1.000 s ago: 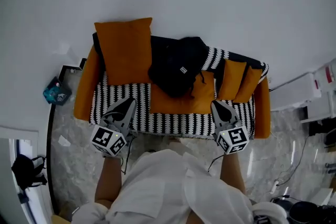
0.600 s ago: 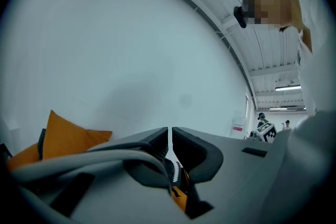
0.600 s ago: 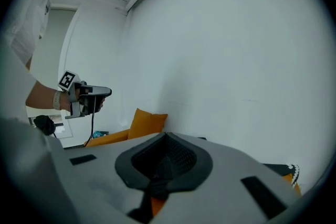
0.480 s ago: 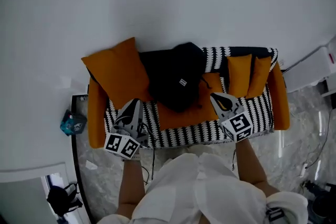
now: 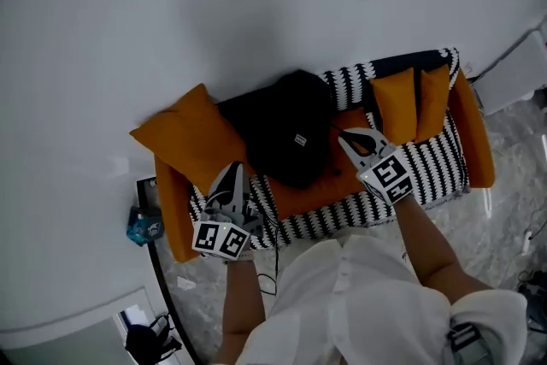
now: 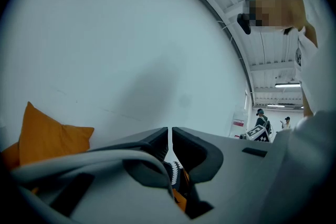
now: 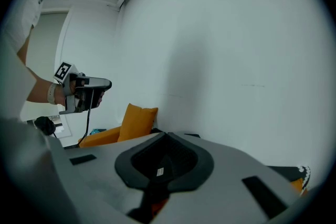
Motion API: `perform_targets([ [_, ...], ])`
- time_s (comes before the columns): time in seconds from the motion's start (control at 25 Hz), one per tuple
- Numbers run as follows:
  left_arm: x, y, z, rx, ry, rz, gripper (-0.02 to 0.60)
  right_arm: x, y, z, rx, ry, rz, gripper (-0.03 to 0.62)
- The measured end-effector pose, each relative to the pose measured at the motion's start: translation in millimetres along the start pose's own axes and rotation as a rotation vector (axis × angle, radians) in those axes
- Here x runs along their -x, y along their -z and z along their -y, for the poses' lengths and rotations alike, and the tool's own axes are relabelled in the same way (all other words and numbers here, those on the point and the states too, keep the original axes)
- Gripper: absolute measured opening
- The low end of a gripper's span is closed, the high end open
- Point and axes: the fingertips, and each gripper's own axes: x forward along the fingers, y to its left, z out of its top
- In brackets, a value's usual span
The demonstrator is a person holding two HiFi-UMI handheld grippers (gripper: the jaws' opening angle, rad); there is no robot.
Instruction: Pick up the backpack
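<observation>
A black backpack (image 5: 289, 126) with a small white label lies on the seat and backrest of an orange and black-and-white striped sofa (image 5: 427, 171). My left gripper (image 5: 232, 173) is shut and empty, hovering over the sofa's front left, just left of and below the backpack. My right gripper (image 5: 345, 136) is shut and empty too, with its tip near the backpack's right edge. In the right gripper view the black fabric and its label (image 7: 159, 171) show through the hollow of the closed jaws. In the left gripper view the jaws (image 6: 169, 132) meet tip to tip against the white wall.
A big orange cushion (image 5: 184, 139) leans at the sofa's left; two smaller ones (image 5: 414, 98) stand at its right. A teal object (image 5: 144, 226) and a dark bag (image 5: 147, 341) lie on the marble floor at left. White furniture (image 5: 517, 68) stands at right. People (image 6: 261, 117) stand far off.
The view has swung, so the sofa looks tilted. Both grippers have moved in over the sofa toward the backpack, still shut; the right tip has come close to its right side.
</observation>
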Motion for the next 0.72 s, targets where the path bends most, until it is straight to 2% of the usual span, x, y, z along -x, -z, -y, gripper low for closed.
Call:
perform_targets([
  [0.28, -40, 19, 1, 0.002, 0.074, -0.083, 0.043, -28, 18, 19, -0.048, 0.03, -0.036, 0.021],
  [0.52, -66, 36, -12, 0.002, 0.159, -0.14, 0.043, -57, 37, 32, -0.086, 0.078, -0.086, 0.021],
  [0.72, -88, 46, -28, 0.009, 0.195, -0.176, 0.043, -85, 51, 39, -0.103, 0.101, -0.135, 0.021],
])
